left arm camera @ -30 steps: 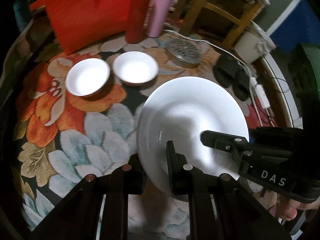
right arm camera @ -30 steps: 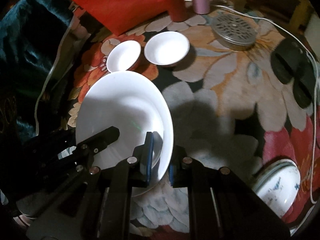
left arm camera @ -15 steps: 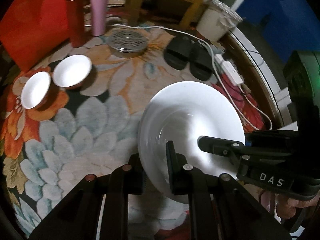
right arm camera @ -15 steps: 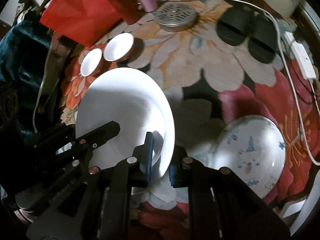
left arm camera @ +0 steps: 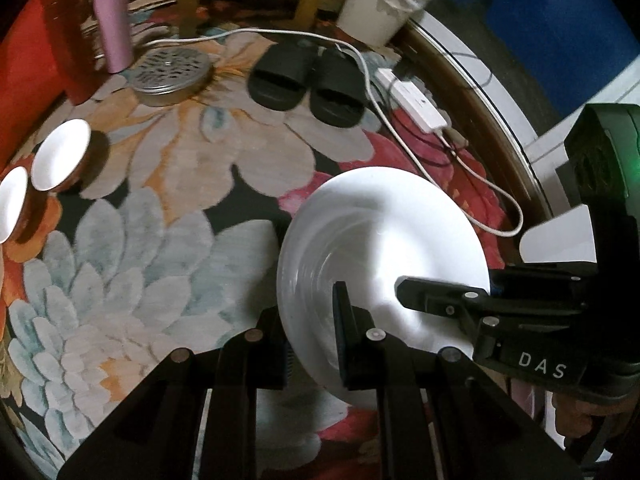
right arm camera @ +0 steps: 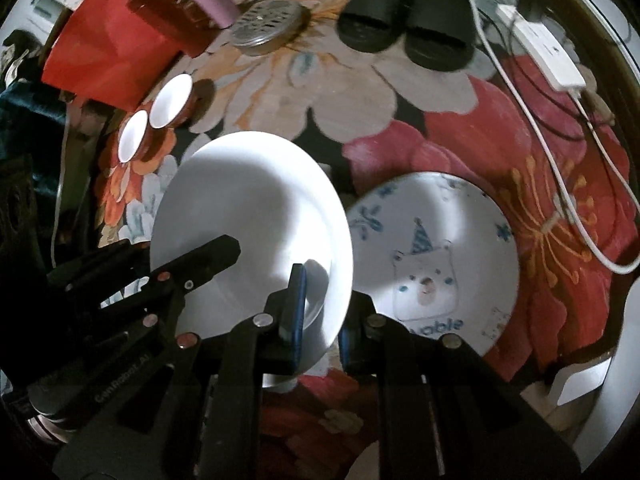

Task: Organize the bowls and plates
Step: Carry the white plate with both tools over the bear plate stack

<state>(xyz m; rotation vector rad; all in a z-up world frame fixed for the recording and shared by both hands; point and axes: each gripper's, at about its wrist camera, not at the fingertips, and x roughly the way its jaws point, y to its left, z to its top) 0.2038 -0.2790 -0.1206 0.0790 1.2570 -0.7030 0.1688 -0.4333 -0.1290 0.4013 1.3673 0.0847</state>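
The white plate [right arm camera: 256, 216] is held tilted above the floral rug [left arm camera: 168, 280], pinched at two spots on its rim. The right gripper [right arm camera: 320, 312] has its blue-padded fingers [right arm camera: 298, 300] closed on the near right edge, one finger inside the dish and one behind it. The left gripper [left arm camera: 310, 336] grips the plate's near left edge [left arm camera: 380, 248] the same way, jaws clamped across the rim. Each gripper's body reaches in over the plate in the other's view, so both crowd the near side.

Just right of the held plate, the bear-print plate [right arm camera: 436, 264] lies flat on the rug; the two rims seem to overlap in the right wrist view, though how far the white one stands above it is hard to judge. That makes two plates.

To the left, farther out, two small white bowls [right arm camera: 172, 100] sit side by side, touching or nearly so. Between them and the plates the rug lies open.

Farther still: one round perforated metal lid [left arm camera: 172, 68], one pair of black slippers [left arm camera: 308, 80], one white cable [left arm camera: 420, 160] running to a white power strip [left arm camera: 416, 100] near the rug's right edge. At the back stand a pink tumbler [left arm camera: 112, 12], a red tumbler [left arm camera: 68, 40] and a red bag [right arm camera: 108, 56].
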